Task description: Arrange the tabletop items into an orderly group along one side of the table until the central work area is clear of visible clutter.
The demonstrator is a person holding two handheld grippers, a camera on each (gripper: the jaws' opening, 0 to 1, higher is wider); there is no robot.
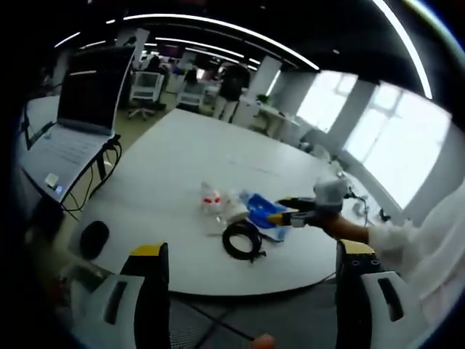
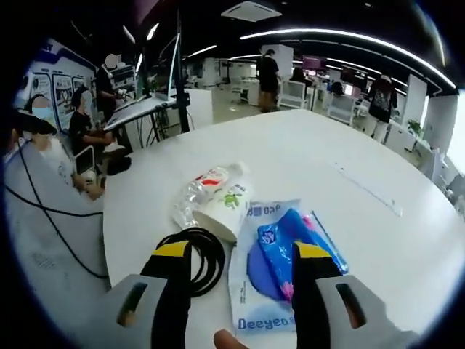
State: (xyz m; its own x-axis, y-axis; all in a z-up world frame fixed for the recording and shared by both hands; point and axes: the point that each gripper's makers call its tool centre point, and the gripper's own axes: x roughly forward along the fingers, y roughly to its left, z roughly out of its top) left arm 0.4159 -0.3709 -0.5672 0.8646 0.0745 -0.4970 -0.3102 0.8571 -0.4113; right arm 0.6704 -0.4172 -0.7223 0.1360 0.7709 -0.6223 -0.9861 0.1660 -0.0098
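Both claws gape empty, right claw (image 2: 236, 283) over blue packet (image 2: 290, 243).

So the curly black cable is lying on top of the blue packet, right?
Not quite. In the right gripper view the black cable is coiled on the white table beside the blue packet, not on top of it. It does sit next to the clear bottle.

bottles 2 (image 2: 195, 195) | cable coil 1 (image 2: 205, 256) | blue packs 2 (image 2: 280, 251) | laptop 1 (image 1: 80, 123)
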